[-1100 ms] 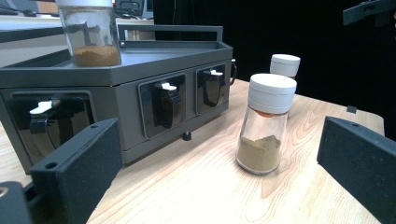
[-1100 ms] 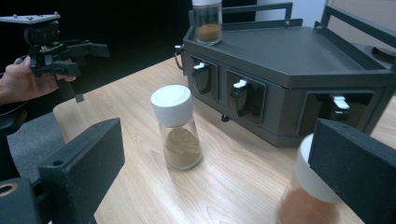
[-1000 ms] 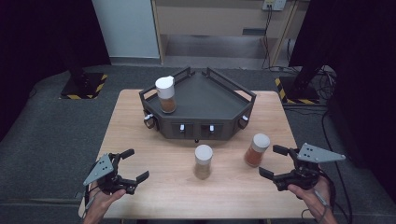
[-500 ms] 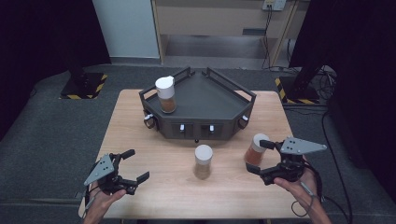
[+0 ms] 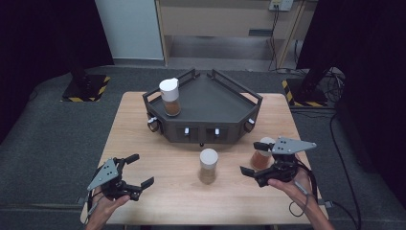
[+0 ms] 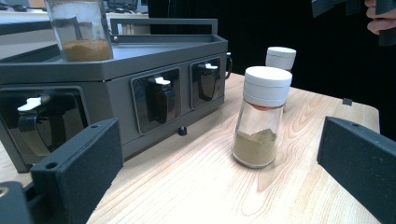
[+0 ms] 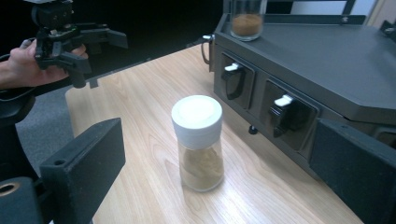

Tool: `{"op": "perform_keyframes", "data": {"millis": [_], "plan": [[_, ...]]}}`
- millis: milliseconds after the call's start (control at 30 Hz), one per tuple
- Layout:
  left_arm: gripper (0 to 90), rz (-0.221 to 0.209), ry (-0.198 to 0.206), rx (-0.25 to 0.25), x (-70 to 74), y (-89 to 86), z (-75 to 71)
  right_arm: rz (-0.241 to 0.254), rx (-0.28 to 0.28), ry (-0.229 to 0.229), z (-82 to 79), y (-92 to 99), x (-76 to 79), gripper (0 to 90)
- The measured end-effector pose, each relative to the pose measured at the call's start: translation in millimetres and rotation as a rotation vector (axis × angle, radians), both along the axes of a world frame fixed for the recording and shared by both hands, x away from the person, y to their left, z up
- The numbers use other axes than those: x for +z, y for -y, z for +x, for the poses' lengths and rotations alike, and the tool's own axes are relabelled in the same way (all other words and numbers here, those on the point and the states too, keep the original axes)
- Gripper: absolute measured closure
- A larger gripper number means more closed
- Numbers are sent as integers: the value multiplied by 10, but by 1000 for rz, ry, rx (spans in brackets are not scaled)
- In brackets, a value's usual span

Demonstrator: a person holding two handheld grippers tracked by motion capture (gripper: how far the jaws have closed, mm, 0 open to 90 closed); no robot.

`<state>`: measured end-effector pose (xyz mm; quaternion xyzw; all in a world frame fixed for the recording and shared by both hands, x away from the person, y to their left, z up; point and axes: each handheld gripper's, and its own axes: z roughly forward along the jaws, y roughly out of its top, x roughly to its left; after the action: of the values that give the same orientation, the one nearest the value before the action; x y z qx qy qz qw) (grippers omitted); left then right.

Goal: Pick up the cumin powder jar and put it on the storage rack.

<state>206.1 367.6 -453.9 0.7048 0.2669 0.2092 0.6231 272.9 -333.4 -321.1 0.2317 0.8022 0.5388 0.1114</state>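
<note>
On the wooden counter, I hold my right gripper beside the reddish spice jar, fingers open; left gripper open too.

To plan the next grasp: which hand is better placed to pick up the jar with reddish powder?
Right. The right gripper is beside the reddish jar, fingers open. The left gripper is across the table, beyond the middle jar.

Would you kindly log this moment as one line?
left gripper: open, idle | right gripper: open, at right jar | middle jar: untouched | tray: holds third jar
</note>
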Motion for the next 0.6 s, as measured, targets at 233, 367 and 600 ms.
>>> {"op": "perform_keyframes", "data": {"millis": [233, 367, 600], "plan": [[0, 8, -1, -5, 6, 5, 6, -14, 38, -2, 105, -175, -15, 49], [0, 11, -4, -7, 8, 8, 11, -17, 62, -6, 169, -280, -30, 50], [0, 17, -6, -11, 13, 14, 14, -39, 95, -18, 268, -453, -72, 52]]}}
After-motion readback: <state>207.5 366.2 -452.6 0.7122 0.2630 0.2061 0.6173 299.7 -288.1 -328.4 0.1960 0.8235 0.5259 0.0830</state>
